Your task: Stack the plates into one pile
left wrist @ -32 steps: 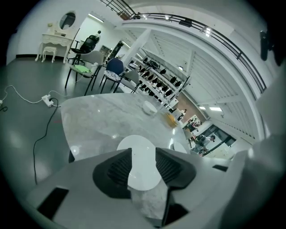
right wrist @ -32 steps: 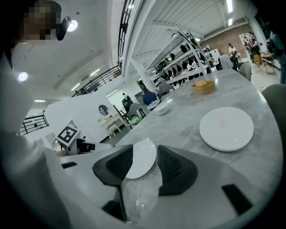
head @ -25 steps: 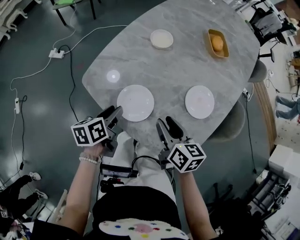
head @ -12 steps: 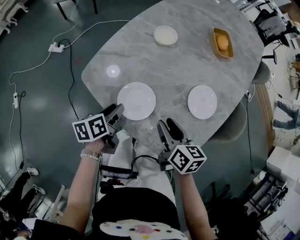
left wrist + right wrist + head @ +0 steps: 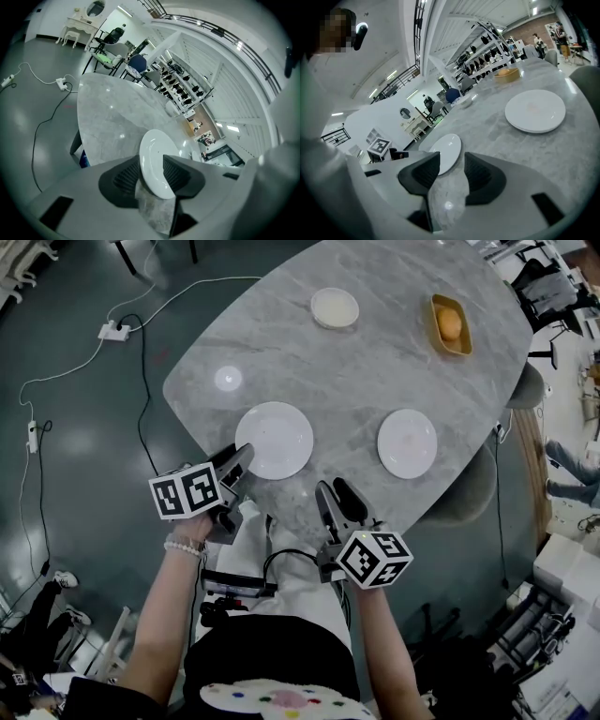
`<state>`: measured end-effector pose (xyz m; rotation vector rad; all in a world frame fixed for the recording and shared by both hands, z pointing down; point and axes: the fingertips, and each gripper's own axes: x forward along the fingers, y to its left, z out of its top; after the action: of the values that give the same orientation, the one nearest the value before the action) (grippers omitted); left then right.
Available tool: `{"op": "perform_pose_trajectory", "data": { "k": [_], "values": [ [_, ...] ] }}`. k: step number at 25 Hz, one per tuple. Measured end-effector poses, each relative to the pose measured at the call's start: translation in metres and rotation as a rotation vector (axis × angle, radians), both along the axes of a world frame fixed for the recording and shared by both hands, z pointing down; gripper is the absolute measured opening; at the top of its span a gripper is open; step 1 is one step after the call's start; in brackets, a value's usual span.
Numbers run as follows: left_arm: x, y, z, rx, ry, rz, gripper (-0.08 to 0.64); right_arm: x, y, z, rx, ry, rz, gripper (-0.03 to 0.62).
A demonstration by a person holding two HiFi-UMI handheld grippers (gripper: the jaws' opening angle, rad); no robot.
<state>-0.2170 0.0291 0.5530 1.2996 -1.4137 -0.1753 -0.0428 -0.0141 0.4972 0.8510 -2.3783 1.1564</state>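
Two white plates lie apart on the grey marble table (image 5: 356,381): the left plate (image 5: 274,440) and the right plate (image 5: 407,443). My left gripper (image 5: 236,463) is at the left plate's near-left rim. In the left gripper view that plate (image 5: 157,159) shows between the wide jaws of the left gripper (image 5: 152,171), and the pads do not press on it. My right gripper (image 5: 333,501) hovers open over the table's near edge, empty. In the right gripper view the right gripper (image 5: 451,163) points between the left plate (image 5: 445,152) and the right plate (image 5: 535,110).
A small cream plate (image 5: 335,307) and a yellow dish (image 5: 449,324) holding an orange thing sit at the table's far side. Cables and a power strip (image 5: 114,330) lie on the floor to the left. A chair (image 5: 464,493) stands by the table's right edge.
My left gripper has rolled a little and its tips now sit at the left plate's rim. The right gripper has barely moved. Both plates lie where they were.
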Motion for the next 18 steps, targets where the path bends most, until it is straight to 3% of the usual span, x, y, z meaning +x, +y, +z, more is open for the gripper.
{"op": "perform_pose_trajectory", "data": {
  "k": [10, 18],
  "values": [
    [-0.005, 0.006, 0.007, -0.06, -0.04, 0.018, 0.079, 0.001, 0.004, 0.003, -0.01, 0.007, -0.01, 0.161],
    [0.001, 0.005, -0.011, -0.039, -0.023, 0.055, 0.05, -0.006, 0.011, 0.003, -0.02, 0.001, -0.021, 0.16]
  ]
}}
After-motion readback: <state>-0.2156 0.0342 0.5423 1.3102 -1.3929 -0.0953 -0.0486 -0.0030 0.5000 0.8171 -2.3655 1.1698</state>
